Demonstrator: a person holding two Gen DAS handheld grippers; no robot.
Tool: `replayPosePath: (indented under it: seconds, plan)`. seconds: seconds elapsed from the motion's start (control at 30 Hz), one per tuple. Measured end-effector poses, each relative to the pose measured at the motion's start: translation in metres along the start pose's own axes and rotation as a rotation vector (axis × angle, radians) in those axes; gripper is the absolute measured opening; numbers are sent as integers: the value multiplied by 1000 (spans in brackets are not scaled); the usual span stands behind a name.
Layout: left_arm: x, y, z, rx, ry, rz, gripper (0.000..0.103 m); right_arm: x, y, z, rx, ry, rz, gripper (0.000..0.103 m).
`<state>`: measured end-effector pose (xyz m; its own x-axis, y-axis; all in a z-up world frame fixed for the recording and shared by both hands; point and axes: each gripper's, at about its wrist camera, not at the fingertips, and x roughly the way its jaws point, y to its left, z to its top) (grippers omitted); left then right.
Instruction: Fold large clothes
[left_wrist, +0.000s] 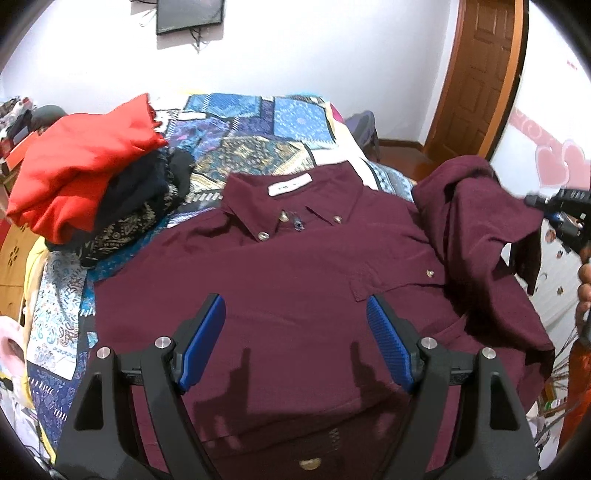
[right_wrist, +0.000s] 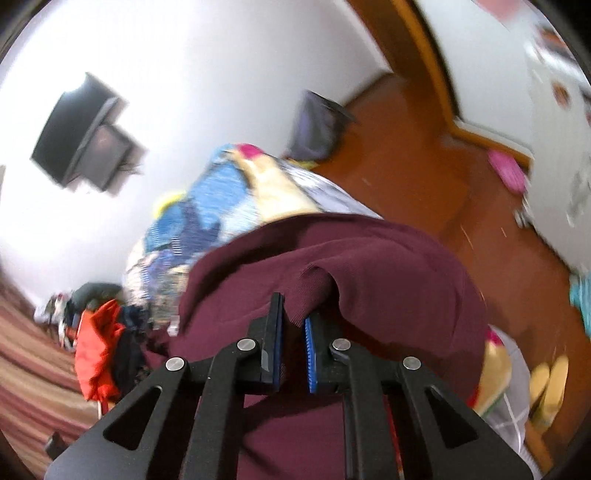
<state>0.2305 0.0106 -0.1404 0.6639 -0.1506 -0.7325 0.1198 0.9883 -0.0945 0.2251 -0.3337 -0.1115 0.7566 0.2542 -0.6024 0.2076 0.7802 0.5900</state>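
Observation:
A large maroon button-up shirt (left_wrist: 295, 273) lies face up on the bed, collar toward the far wall. My left gripper (left_wrist: 295, 306) is open and empty, hovering above the shirt's chest. My right gripper (right_wrist: 293, 314) is shut on a fold of the shirt's right sleeve (right_wrist: 362, 273) and holds it lifted. In the left wrist view that sleeve (left_wrist: 476, 210) hangs raised at the right, with the right gripper (left_wrist: 532, 201) at the frame's edge. The right wrist view is blurred.
A patchwork blue quilt (left_wrist: 266, 129) covers the bed. A pile of red (left_wrist: 81, 166) and dark clothes sits at the bed's far left. A wooden door (left_wrist: 476, 74) and wooden floor (right_wrist: 406, 155) lie to the right. A monitor (left_wrist: 190, 14) hangs on the wall.

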Motion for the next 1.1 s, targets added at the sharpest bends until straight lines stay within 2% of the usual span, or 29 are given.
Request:
replayPosePath:
  seconds: [0.13, 0.27, 0.47, 0.57, 0.7, 0.83, 0.9, 0.97, 1.1]
  plan:
    - [-13, 21, -2, -39, -38, 13, 78, -14, 57, 0, -133, -31, 86, 9]
    - [-28, 46, -7, -83, -73, 32, 78, -14, 123, -12, -282, -12, 183, 9]
    - [-51, 87, -19, -156, -114, 85, 78, 13, 195, -56, -443, 105, 294, 8]
    - [-61, 105, -27, -186, -123, 119, 78, 36, 223, -89, -510, 204, 338, 8]
    - [-71, 124, -38, -232, -126, 149, 78, 76, 243, -140, -587, 350, 332, 8]
    - [-72, 139, -47, -273, -111, 164, 78, 113, 241, -178, -620, 511, 303, 9]
    - [-69, 142, -50, -283, -100, 165, 78, 131, 235, -195, -629, 579, 259, 9]
    - [-68, 142, -51, -285, -93, 168, 78, 141, 229, -206, -632, 639, 226, 13]
    - [-66, 138, -51, -271, -85, 169, 78, 148, 217, -216, -640, 735, 167, 13]
